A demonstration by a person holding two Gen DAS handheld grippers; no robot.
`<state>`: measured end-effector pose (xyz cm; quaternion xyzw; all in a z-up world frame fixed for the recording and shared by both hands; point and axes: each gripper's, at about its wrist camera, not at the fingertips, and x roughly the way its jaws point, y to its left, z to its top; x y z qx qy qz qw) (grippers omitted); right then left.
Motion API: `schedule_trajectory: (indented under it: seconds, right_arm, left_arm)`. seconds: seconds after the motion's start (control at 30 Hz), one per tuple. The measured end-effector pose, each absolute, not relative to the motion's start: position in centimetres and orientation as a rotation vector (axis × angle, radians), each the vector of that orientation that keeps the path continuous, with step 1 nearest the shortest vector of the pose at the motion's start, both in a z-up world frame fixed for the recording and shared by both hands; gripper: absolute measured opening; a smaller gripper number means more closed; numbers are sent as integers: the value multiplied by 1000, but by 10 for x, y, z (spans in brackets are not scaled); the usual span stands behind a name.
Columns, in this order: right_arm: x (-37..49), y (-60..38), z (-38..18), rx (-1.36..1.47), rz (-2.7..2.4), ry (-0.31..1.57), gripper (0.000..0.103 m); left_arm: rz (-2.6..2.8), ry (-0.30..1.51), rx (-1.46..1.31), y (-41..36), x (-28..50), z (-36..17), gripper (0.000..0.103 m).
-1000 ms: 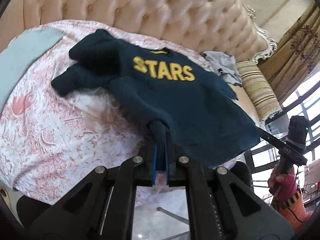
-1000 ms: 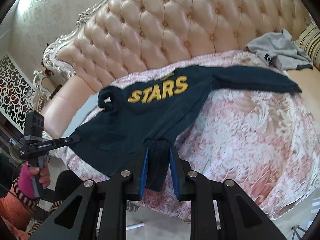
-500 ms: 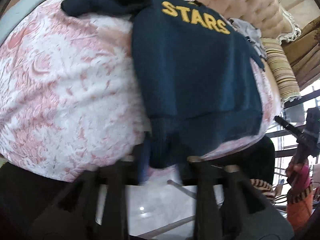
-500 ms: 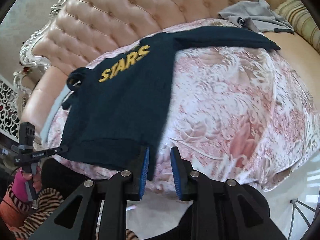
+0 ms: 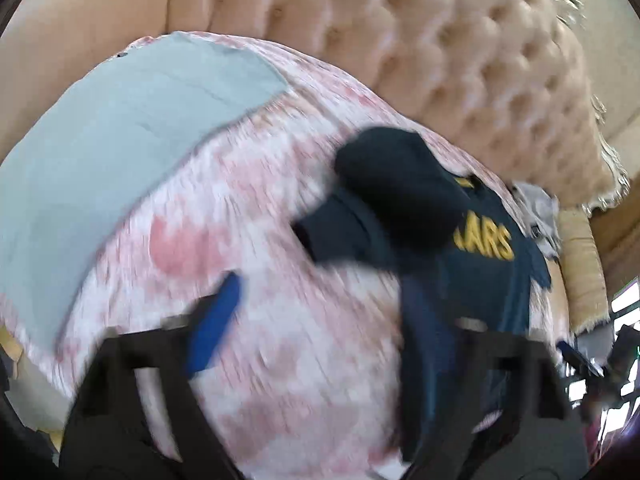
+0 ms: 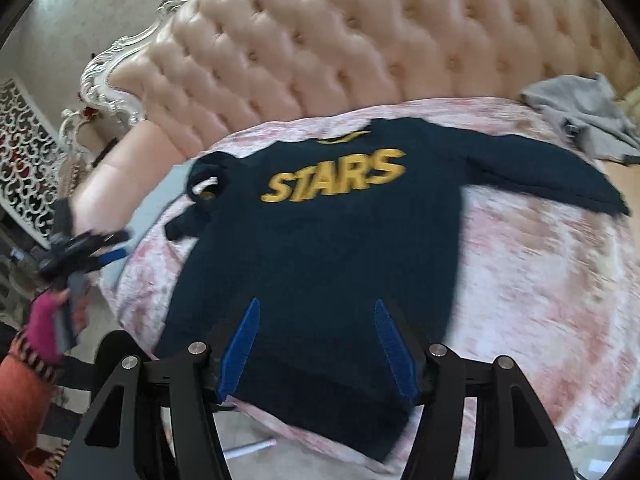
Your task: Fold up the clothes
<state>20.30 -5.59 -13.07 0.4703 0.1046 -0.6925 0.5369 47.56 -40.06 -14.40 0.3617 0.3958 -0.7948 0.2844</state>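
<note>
A dark navy sweatshirt (image 6: 340, 248) with yellow "STARS" lettering lies face up on the pink floral bed cover (image 6: 540, 280), its hem hanging over the front edge. One sleeve stretches out to the right; the other is bunched at the left. My right gripper (image 6: 316, 320) is open and empty above the hem. My left gripper (image 5: 320, 312) is open and empty, left of the bunched sleeve (image 5: 384, 200); this view is blurred. It also shows in the right wrist view (image 6: 112, 250), at the bed's left side.
A light blue cloth (image 5: 120, 152) lies on the cover's left part. A grey garment (image 6: 580, 116) is crumpled at the far right by the tufted beige headboard (image 6: 360, 32). A striped cushion (image 5: 580, 264) sits at the right end.
Both grippers let go of the sweatshirt's hem and opened wide. The sweatshirt now lies flat. The left gripper swung left toward the bunched sleeve.
</note>
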Motion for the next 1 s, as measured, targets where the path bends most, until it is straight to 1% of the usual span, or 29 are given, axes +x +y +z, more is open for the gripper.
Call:
schedule_trajectory:
  seconds: [0.03, 0.07, 0.1, 0.23, 0.47, 0.6, 0.63, 0.67, 0.7, 0.77, 0.87, 1.0]
  right_arm:
    - [207, -63, -133, 1115, -1641, 262, 61]
    - [211, -68, -135, 1115, -1631, 271, 61]
    - [212, -72, -139, 1124, -1625, 275, 61]
    - [210, -81, -156, 1176, -1608, 283, 61]
    - [198, -86, -179, 1246, -1610, 267, 61]
    - [196, -87, -186, 1261, -1603, 260, 61]
    - [196, -86, -187, 1265, -1600, 260, 61]
    - [196, -86, -189, 1268, -1599, 262, 61]
    - [196, -86, -190, 1271, -1599, 264, 61]
    - [197, -85, -192, 1274, -1598, 263, 61]
    - [197, -84, -194, 1279, -1597, 260, 61]
    - [199, -83, -195, 1281, -1597, 258, 63]
  left_arm:
    - [-2130, 1022, 976, -406, 472, -148, 51]
    - [-2139, 991, 985, -407, 469, -150, 43]
    - [-2151, 969, 1004, -409, 467, -154, 38]
    - [-2188, 962, 1040, -411, 460, -166, 36]
    - [-2213, 1098, 1012, -415, 452, -175, 36]
    - [-2216, 1118, 998, -414, 446, -181, 36]
    - [-2219, 1126, 984, -415, 446, -181, 33]
    - [-2223, 1125, 971, -415, 446, -181, 17]
    - [-2226, 1121, 956, -415, 445, -181, 13]
    - [-2238, 1083, 934, -413, 445, -176, 10]
    - [-2262, 983, 943, -407, 441, -167, 9]
    - [-2316, 759, 931, -393, 432, -139, 9]
